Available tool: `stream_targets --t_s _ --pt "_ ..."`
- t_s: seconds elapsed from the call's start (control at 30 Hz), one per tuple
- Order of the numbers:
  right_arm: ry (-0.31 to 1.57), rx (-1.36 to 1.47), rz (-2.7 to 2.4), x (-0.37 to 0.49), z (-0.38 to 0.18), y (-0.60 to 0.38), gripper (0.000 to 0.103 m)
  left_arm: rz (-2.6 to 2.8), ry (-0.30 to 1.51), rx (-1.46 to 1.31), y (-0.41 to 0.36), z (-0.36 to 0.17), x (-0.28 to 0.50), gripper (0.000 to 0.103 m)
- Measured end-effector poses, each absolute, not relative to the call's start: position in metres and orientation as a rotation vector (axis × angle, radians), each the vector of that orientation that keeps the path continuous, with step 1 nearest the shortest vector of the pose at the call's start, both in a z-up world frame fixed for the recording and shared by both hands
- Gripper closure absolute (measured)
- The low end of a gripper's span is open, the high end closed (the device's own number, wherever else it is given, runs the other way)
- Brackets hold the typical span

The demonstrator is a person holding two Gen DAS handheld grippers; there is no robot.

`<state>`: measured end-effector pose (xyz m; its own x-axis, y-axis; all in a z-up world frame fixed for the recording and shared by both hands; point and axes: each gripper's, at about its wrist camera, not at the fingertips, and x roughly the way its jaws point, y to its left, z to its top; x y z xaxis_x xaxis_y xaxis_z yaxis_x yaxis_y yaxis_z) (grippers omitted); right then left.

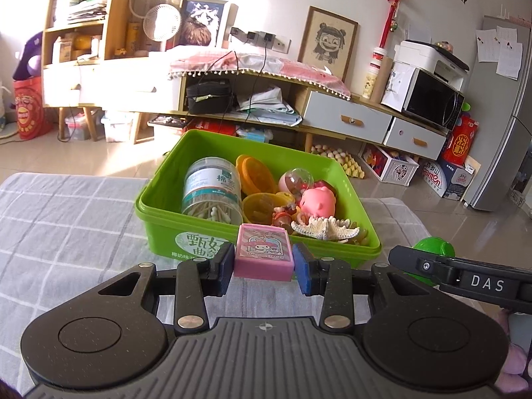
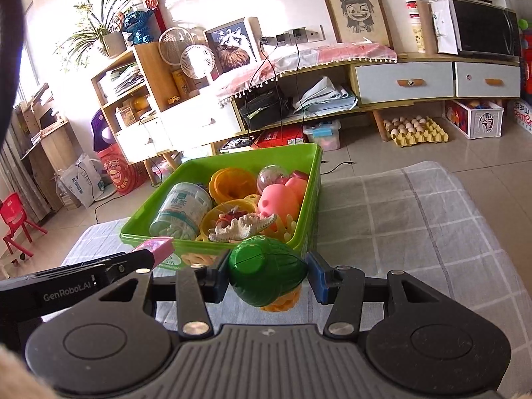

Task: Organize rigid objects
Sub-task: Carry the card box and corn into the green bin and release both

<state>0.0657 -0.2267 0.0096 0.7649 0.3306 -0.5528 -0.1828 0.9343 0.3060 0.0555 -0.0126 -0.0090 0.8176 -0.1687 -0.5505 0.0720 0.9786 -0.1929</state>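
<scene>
Your left gripper (image 1: pixel 264 262) squeezed the pink eraser (image 1: pixel 264 253), your right gripper (image 2: pixel 267 274) squeezed the green ball (image 2: pixel 266 274), and either could have bumped the near wall of the green box (image 1: pixel 159 183) and slipped.

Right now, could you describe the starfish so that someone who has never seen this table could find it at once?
Find the green bin on the checked tablecloth. Inside, against its near wall, the starfish lies on top of the other toys, in front of the pink pig. It alone is off-white and bumpy with pointed arms; its neighbours are smooth, bright plastic.
</scene>
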Motion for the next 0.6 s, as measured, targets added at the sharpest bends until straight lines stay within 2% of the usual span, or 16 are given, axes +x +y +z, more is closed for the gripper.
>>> stream_targets --t_s 0.6 --pt "0.597 0.331 0.304 0.149 0.022 -0.222 0.079 -0.163 0.603 -0.103 -0.032 -0.014 0.13 0.064"
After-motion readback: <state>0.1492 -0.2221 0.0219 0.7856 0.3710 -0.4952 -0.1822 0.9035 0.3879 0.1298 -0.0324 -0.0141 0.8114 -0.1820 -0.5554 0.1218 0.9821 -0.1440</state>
